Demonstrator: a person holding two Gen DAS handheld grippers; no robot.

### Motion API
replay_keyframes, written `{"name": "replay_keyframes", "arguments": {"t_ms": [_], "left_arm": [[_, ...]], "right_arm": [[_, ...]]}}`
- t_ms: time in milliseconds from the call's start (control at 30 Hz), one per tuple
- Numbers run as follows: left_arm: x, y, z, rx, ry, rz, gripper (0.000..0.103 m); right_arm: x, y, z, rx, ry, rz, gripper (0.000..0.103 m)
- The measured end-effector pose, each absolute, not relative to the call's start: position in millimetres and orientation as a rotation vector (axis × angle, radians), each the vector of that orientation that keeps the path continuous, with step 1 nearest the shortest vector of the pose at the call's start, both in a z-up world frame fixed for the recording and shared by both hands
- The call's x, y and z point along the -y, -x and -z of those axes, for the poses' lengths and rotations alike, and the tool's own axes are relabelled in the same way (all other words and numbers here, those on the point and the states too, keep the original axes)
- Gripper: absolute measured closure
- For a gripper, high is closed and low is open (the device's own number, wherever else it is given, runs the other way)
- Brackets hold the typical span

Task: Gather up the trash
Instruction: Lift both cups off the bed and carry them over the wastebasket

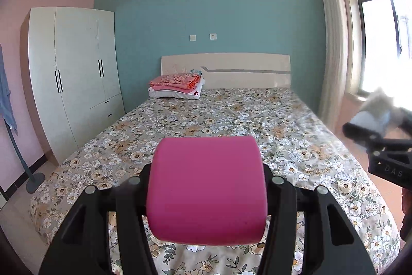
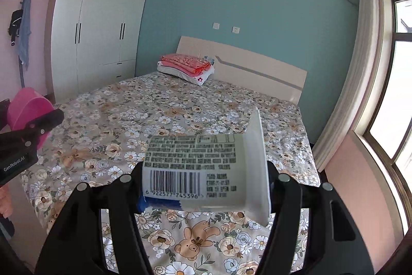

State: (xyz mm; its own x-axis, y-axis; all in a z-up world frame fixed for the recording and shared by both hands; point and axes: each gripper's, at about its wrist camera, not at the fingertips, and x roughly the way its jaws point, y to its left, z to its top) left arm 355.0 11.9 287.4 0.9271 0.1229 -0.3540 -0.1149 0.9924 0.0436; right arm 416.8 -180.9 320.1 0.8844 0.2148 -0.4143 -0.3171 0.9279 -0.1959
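My left gripper (image 1: 207, 187) is shut on a pink plastic cup (image 1: 207, 190), which lies sideways between its black fingers and hides the fingertips. In the right wrist view the same pink cup (image 2: 28, 110) and left gripper (image 2: 38, 125) show at the left edge. My right gripper (image 2: 206, 179) is shut on a white yogurt cup (image 2: 206, 169) with a barcode label, held on its side with the rim to the right. The left wrist view catches that right gripper (image 1: 381, 135), blurred, at the right edge with the white cup (image 1: 373, 115). Both hang above the foot of the bed.
A bed (image 1: 231, 120) with a floral sheet fills the middle, with folded pink bedding (image 1: 176, 85) on a pillow near the headboard. A white wardrobe (image 1: 74, 76) stands at the left, a coat stand (image 1: 25, 166) beside it. A window and curtain (image 1: 334, 43) are at the right.
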Motion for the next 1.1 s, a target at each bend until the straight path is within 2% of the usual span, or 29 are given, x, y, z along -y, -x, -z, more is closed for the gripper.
{"name": "replay_keyframes", "arguments": {"t_ms": [267,533,800,1100], "left_arm": [[-22.7,-266.7,-327.4,-0.276,-0.018,-0.127,0.047],[-30.0,-200.7,-337.3,-0.223,-0.017,-0.118,0.047],[-41.9,-157.7,-311.9,-0.242,-0.02,-0.096,0.047],[-65.1,-140.3,-249.3,-0.349,-0.021,-0.091,0.047]], "right_arm": [[168.6,-308.0,-365.4,-0.312,0.289,-0.279,0.04],[155.4,-229.0,-375.4,-0.265,0.312,-0.252,0.04],[143.8,-191.5,-350.1,-0.313,0.307,-0.26,0.04],[138.7,-173.3,-292.1,-0.387,0.279,-0.278,0.04]]}}
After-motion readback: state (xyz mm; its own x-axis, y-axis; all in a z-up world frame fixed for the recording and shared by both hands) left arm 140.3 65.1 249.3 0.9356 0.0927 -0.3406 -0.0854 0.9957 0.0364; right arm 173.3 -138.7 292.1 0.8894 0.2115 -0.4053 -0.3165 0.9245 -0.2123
